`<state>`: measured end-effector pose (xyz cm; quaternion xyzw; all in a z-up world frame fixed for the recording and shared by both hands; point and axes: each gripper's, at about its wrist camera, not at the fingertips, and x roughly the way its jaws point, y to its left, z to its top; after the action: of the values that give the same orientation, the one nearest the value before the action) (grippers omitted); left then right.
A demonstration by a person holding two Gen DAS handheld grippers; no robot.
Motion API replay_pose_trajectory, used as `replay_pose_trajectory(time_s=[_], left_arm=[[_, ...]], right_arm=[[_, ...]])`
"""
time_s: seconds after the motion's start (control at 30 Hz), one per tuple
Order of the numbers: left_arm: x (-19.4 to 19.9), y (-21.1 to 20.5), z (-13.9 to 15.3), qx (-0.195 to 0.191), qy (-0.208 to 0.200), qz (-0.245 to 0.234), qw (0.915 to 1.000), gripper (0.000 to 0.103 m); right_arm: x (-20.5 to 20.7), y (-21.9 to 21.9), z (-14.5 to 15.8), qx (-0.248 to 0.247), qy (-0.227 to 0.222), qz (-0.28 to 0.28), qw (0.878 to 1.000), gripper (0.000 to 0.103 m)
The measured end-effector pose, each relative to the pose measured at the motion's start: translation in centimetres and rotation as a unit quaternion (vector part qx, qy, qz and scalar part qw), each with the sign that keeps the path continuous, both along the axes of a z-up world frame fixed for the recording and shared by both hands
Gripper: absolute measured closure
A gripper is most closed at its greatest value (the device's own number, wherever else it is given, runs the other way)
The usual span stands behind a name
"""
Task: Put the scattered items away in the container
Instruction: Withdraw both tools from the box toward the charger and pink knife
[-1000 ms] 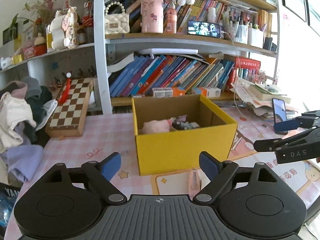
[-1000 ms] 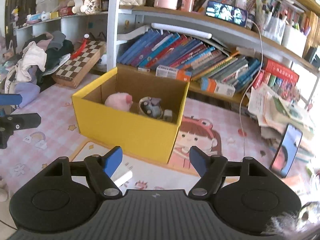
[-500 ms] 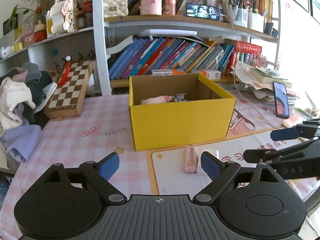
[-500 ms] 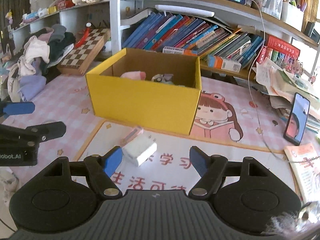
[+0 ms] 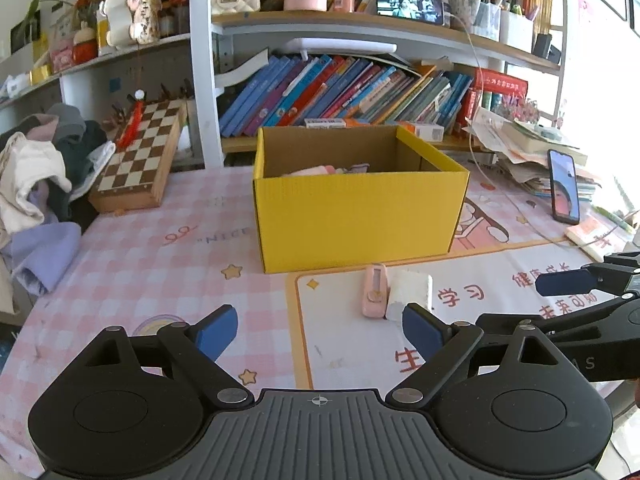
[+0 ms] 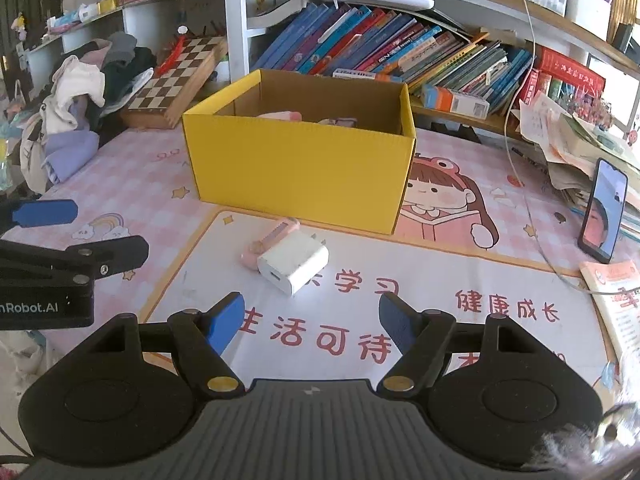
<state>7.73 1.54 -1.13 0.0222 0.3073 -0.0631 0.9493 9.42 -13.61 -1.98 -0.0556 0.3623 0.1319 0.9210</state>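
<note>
Right wrist view: the white cube charger [image 6: 293,262] touches the slim pink case [image 6: 270,241] on the bare mat, just before the yellow cardboard box [image 6: 298,168]. The right gripper [image 6: 311,322] and left gripper [image 5: 320,330] both gape wide, empty, short of them.

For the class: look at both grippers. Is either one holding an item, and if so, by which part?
Nothing is held. The left gripper and right gripper are both open and empty; the white charger and pink clip lie on the mat.

Yellow box [image 6: 298,164] — brown inside; white charger [image 6: 293,263] touching a pink case [image 6: 271,241]; pink-and-white checked counter [image 5: 152,264]; brown-and-cream chessboard [image 5: 140,158]; blue fingers [image 6: 224,322].
</note>
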Motion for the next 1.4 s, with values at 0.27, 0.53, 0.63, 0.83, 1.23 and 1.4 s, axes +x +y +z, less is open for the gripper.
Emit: replay_pose_trajectory(time_s=[0.27,0.53,0.63,0.83,1.23,1.4], left_arm=[[-0.1,0.2,0.0,0.002,-0.002,0.002,1.0000,0.011],[0.0,0.3,-0.2,0.001,0.004,0.002,1.0000,0.011],[0.0,0.4,-0.3,-0.006,0.009,0.000,0.9999,0.011],[0.2,0.3,-0.7,-0.013,0.016,-0.003,0.9998,0.011],[0.5,0.2,-1.1,-0.013,0.029,0.005,0.9995,0.011],[0.8,0.1,-1.4,-0.014,0.036,0.007,0.9992,0.011]], right_arm=[[0.0,0.2,-0.3,-0.001,0.005,-0.001,1.000,0.030],[0.1,0.7,-0.6,-0.005,0.010,0.004,1.000,0.030],[0.2,0.8,-0.7,-0.006,0.012,0.006,1.000,0.030],[0.2,1.1,-0.9,-0.008,0.017,0.009,1.000,0.030],[0.7,1.3,-1.2,-0.006,0.028,0.012,1.000,0.030],[0.8,1.2,-1.4,-0.005,0.031,0.007,0.999,0.031]])
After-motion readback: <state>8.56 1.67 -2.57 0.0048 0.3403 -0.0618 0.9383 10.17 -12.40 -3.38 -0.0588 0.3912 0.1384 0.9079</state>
